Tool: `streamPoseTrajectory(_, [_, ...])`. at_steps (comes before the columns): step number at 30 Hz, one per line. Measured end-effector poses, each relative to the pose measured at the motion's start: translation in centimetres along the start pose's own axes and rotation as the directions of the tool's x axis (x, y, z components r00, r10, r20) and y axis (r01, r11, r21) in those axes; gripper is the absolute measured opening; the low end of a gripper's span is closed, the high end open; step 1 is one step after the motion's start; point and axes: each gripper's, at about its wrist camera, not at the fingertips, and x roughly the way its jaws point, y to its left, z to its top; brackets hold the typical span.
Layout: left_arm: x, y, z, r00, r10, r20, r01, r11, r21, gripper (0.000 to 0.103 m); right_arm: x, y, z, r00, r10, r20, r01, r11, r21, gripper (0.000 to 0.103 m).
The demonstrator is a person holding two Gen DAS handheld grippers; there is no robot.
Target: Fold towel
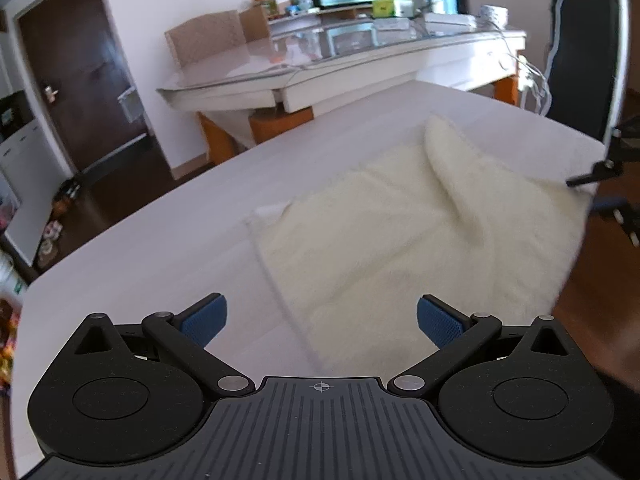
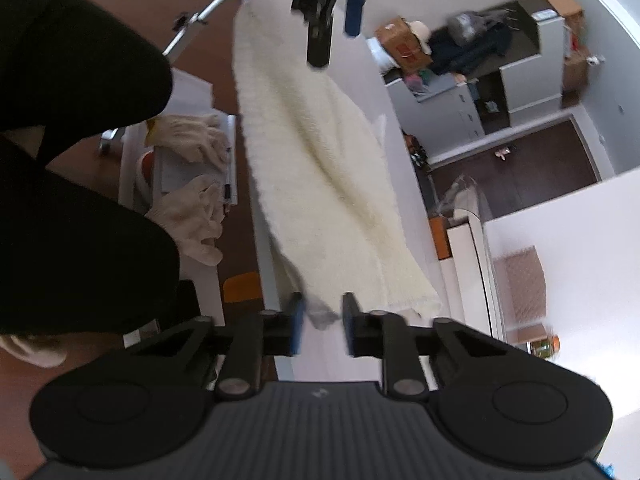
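Pale and bare, the long white tabletop (image 1: 160, 240) carries a cream, fluffy terry towel (image 1: 380, 240), with a cluttered glass-topped side table (image 1: 320, 68) behind it by the wall. From the left: the left gripper (image 1: 322, 322) hangs released, its blue pads (image 1: 206, 322) spread wide with nothing between them, just short of the towel's near left edge, which runs away from it across the table. The towel lies ahead and to the right of this gripper, a raised ridge crossing it toward the far right corner. Over on the right, the right gripper (image 2: 320, 322) looks nearly clenched on a thin grey-shadowed tip of the towel's corner at the table edge, though a sliver of gap shows between its pads. The towel's long axis stretches from that corner toward the left gripper, so the right hand is the nearer one and, I judge, would lead the fold.
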Motion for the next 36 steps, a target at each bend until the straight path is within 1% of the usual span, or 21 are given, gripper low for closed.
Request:
streamPoseTrajectory(1, [-0.3,0.0,-0.2,1.000,-0.010,0.003,0.010,1.000,0.016,0.103,0.0,-0.1,0.0,1.000,0.003,-0.002,-0.003,1.000,0.012,0.007])
streamPoseTrajectory(4, [-1.9,-0.1,-1.4,0.996,-0.084,0.018,0.081,0.991,0.104,0.103,-0.2,-1.6,0.0,1.000,0.027,-0.001,-0.026,0.990,0.138,0.007])
streamPoseTrajectory(6, [-2.9,-0.9,-2.4,0.989,-0.149,0.023,0.142,0.971,0.192,0.103,-0.5,-2.6,-0.2,0.999,0.038,0.004,-0.038,0.976,0.212,0.007])
streamPoseTrajectory(8, [-3.3,-1.9,-3.1,0.982,-0.188,0.018,0.176,0.947,0.269,0.103,-0.9,-3.3,-0.3,0.999,0.035,0.005,-0.035,0.966,0.258,0.007])
streamPoseTrajectory(10, [-3.4,-2.7,-3.7,0.979,-0.202,0.014,0.186,0.925,0.331,0.103,-1.4,-3.9,-0.3,0.999,0.041,0.004,-0.040,0.955,0.294,0.007])
streamPoseTrajectory(13, [-3.2,-3.9,-4.4,0.975,-0.223,0.014,0.196,0.885,0.423,0.102,-2.1,-4.2,-0.1,1.000,0.023,-0.020,-0.016,0.952,0.304,0.007])
streamPoseTrajectory(14, [-3.1,-4.4,-4.6,0.974,-0.224,0.017,0.191,0.865,0.464,0.101,-2.3,-4.3,-0.1,0.999,0.017,-0.029,-0.007,0.953,0.302,0.007])
streamPoseTrajectory(15, [-2.9,-4.8,-4.9,0.975,-0.223,0.018,0.185,0.849,0.495,0.095,-2.5,-4.4,-0.1,0.999,0.019,-0.035,-0.007,0.952,0.305,0.007])
streamPoseTrajectory(16, [-2.7,-5.0,-5.0,0.974,-0.226,0.015,0.186,0.835,0.519,0.077,-2.6,-4.4,0.0,0.999,0.019,-0.040,-0.006,0.951,0.308,0.007])
streamPoseTrajectory(18, [-2.3,-5.3,-5.3,0.973,-0.232,0.000,0.193,0.810,0.554,0.053,-2.8,-4.4,0.1,0.998,0.016,-0.054,0.002,0.951,0.310,0.007])
streamPoseTrajectory(19, [-2.0,-5.4,-5.4,0.972,-0.235,-0.007,0.198,0.800,0.567,0.056,-2.9,-4.5,0.2,0.998,0.014,-0.060,0.006,0.950,0.312,0.007])
streamPoseTrajectory(22, [-1.9,-5.9,-5.9,0.972,-0.236,-0.001,0.184,0.757,0.626,0.056,-3.1,-4.5,0.3,0.998,0.013,-0.063,0.008,0.947,0.322,0.007])
streamPoseTrajectory(23, [-1.9,-6.3,-6.1,0.974,-0.227,0.002,0.169,0.731,0.662,0.055,-3.3,-4.5,0.4,0.998,0.011,-0.063,0.010,0.945,0.326,0.007])
streamPoseTrajectory(24, [-1.8,-6.5,-6.3,0.975,-0.223,0.002,0.161,0.713,0.683,0.053,-3.4,-4.6,0.4,0.998,0.009,-0.065,0.013,0.944,0.330,0.007])
streamPoseTrajectory(26, [-1.8,-6.9,-6.7,0.977,-0.212,0.001,0.147,0.681,0.717,0.041,-3.5,-4.6,0.4,0.998,0.006,-0.070,0.018,0.942,0.335,0.007])
streamPoseTrajectory(28, [-1.8,-7.0,-6.7,0.978,-0.209,-0.002,0.145,0.669,0.729,0.022,-3.6,-4.6,0.5,0.997,0.008,-0.072,0.017,0.941,0.337,0.007])
streamPoseTrajectory(29, [-1.8,-7.1,-6.8,0.978,-0.207,-0.003,0.143,0.663,0.735,0.017,-3.7,-4.5,0.5,0.997,0.010,-0.072,0.015,0.941,0.339,0.007])
streamPoseTrajectory(30, [-1.9,-7.0,-6.7,0.978,-0.208,0.001,0.141,0.665,0.733,0.007,-3.7,-4.5,0.5,0.997,0.013,-0.072,0.012,0.940,0.342,0.007])
streamPoseTrajectory(31, [-2.1,-7.0,-6.6,0.978,-0.209,0.005,0.139,0.668,0.731,0.006,-3.7,-4.5,0.4,0.997,0.013,-0.072,0.012,0.939,0.344,0.007])
streamPoseTrajectory(33, [-2.5,-6.7,-6.1,0.977,-0.214,0.016,0.140,0.691,0.709,0.006,-3.9,-4.5,0.3,0.997,0.017,-0.071,0.009,0.934,0.356,0.007])
streamPoseTrajectory(36, [-3.3,-6.2,-5.1,0.971,-0.240,-0.002,0.179,0.722,0.669,0.006,-4.5,-4.8,0.1,0.997,0.034,-0.062,-0.008,0.923,0.386,0.007])
